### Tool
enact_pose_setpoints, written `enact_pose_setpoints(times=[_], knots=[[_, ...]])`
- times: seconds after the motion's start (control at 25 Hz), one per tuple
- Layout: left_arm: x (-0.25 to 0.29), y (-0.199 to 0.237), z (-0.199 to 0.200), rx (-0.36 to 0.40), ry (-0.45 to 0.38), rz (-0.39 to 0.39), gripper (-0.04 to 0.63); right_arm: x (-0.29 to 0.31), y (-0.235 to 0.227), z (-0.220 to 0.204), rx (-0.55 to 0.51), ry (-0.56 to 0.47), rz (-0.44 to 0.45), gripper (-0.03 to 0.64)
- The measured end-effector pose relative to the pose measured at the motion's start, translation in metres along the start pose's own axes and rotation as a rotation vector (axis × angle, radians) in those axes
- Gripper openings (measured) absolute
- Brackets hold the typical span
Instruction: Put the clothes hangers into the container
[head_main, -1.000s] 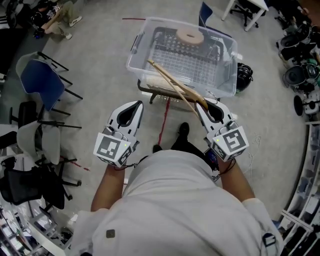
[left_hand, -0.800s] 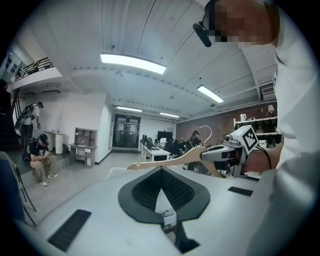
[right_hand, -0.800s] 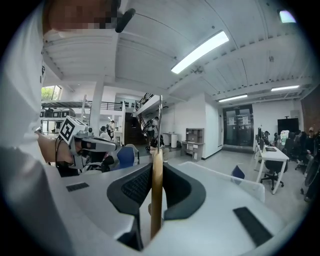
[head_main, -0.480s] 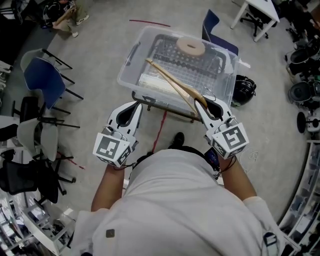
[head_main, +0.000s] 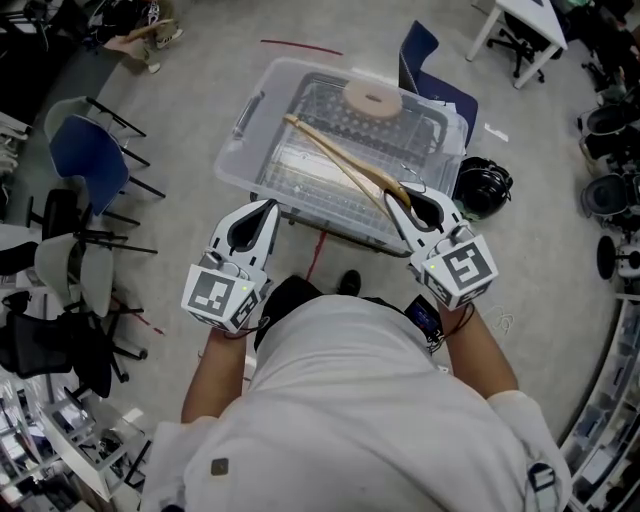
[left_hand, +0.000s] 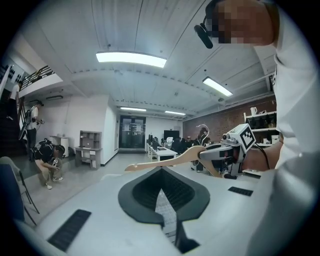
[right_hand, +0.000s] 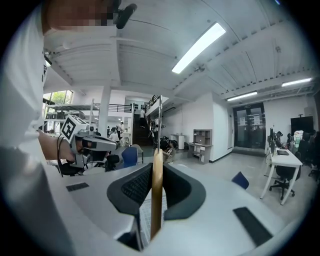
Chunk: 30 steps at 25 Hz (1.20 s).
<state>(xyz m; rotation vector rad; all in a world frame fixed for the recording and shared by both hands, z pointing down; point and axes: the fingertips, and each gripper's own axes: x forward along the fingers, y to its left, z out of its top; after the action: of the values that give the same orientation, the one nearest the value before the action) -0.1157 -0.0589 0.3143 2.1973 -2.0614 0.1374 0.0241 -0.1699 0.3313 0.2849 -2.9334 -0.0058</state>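
Note:
A wooden clothes hanger (head_main: 338, 162) sticks out from my right gripper (head_main: 393, 200), which is shut on its thick end. The hanger reaches up and left over the clear plastic container (head_main: 240, 150). In the right gripper view the hanger (right_hand: 156, 195) stands edge-on between the jaws of the right gripper (right_hand: 154, 167). My left gripper (head_main: 270, 205) hovers at the container's near left edge, shut with nothing in it. The left gripper view shows its closed jaws (left_hand: 161, 170), the hanger (left_hand: 170, 161) and the right gripper (left_hand: 212, 154) beyond.
Inside the container lie a wire rack (head_main: 370, 150) and a round wooden disc (head_main: 373, 98). A blue chair (head_main: 88, 160) stands at the left, another (head_main: 425, 58) behind the container. A black helmet-like thing (head_main: 483, 186) lies at its right. Red tape (head_main: 312, 262) marks the floor.
The container has come nearer to both grippers, and the hanger now reaches further over its inside. Neither gripper's jaws have changed.

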Motion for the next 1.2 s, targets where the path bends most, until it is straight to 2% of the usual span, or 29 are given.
enact_pose_setpoints(times=[0.4,0.72,1.2], knots=[[0.031,0.009,-0.007,-0.015,0.015,-0.003,0.015,0.018,-0.019,-0.013,0.012,0.028,0.036,0.067],[0.068,0.030,-0.012,-0.039,0.031,-0.027,0.015,0.047,-0.038,-0.029,0.034,0.099,0.042,0.067],[0.102,0.064,-0.043,-0.091,0.105,-0.068,0.017,0.108,-0.053,-0.070,0.104,0.205,0.072,0.067]])
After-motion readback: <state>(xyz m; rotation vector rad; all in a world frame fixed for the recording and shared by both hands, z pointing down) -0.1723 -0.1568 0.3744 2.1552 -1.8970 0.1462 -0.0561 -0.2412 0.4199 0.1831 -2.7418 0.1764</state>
